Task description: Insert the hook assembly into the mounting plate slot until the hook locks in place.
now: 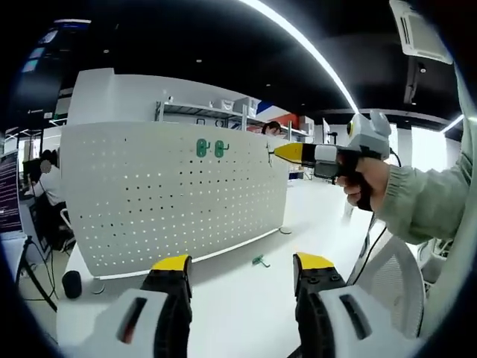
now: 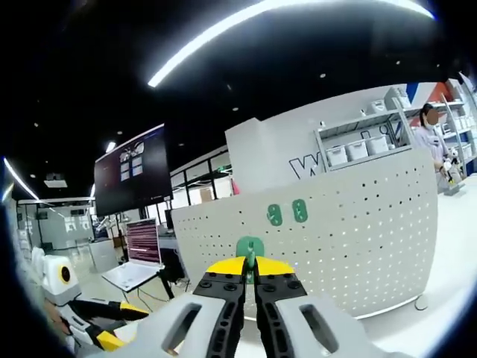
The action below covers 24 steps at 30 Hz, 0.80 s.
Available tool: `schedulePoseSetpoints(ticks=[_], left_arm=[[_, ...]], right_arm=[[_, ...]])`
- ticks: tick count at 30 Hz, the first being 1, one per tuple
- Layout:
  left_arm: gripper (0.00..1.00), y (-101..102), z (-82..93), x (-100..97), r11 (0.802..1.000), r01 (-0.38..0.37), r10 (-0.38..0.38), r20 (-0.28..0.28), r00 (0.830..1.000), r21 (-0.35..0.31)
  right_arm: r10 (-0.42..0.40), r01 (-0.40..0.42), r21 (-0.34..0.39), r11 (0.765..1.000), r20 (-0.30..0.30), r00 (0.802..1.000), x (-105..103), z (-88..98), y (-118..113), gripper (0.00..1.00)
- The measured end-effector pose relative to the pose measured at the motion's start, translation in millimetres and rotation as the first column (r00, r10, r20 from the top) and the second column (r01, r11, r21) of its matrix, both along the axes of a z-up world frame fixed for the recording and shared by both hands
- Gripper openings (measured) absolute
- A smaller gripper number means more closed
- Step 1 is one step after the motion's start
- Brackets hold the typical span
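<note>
A white perforated mounting plate stands upright on the white table, and everything here sits around it. High on the plate's face, near its top edge, two green hooks are already seated side by side in the holes. A third small green hook piece lies flat on the table just in front of the plate's lower right end. A small dark round speaker-like object rests on the table near the plate's lower left corner.

The left tool is low in front of the plate, its two yellow-tipped jaws standing well apart with nothing between them.

The right tool points at the plate from the front; its yellow-tipped jaws are pressed together on a green hook assembly, whose rounded top pokes up just above the tips. That hook is below the two mounted ones and looks still short of the plate's surface, though I cannot tell the gap for certain. In the left gripper view the same right tool comes in beside the plate's upper right end, carried by a person's hand in a pale green sleeve.

Behind the plate run shelves with white boxes, and a person stands past its right end. To the left of the plate a large dark screen hangs above an open laptop.
</note>
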<state>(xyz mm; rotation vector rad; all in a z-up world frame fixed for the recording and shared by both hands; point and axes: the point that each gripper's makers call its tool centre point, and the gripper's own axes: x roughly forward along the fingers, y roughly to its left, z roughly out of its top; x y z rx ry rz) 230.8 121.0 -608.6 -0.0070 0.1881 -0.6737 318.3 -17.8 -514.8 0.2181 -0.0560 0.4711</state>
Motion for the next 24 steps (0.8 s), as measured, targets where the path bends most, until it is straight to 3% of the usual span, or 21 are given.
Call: schedulePoseSetpoints(ticks=[4,9,24], left_arm=[[0.56,5,-2.2,-1.5,1.0,-0.003,0.004,-0.013,1.0,0.003],[0.56,12,-2.5,-2.3,1.0,-0.011,0.011,-0.013,1.0,0.005],[0.56,23,-21.8,0.8,1.0,-0.015,0.016,-0.063,0.998,0.019]], right_arm=[[-0.039,0.039,0.026,0.999,-0.004,0.999,13,1.5,-14,0.01],[-0.084,0.084,0.009,0.996,0.02,0.996,27,7.7,-23,0.01],[-0.158,0.161,-0.047,0.986,0.066,0.985,64,16.0,-32,0.01]])
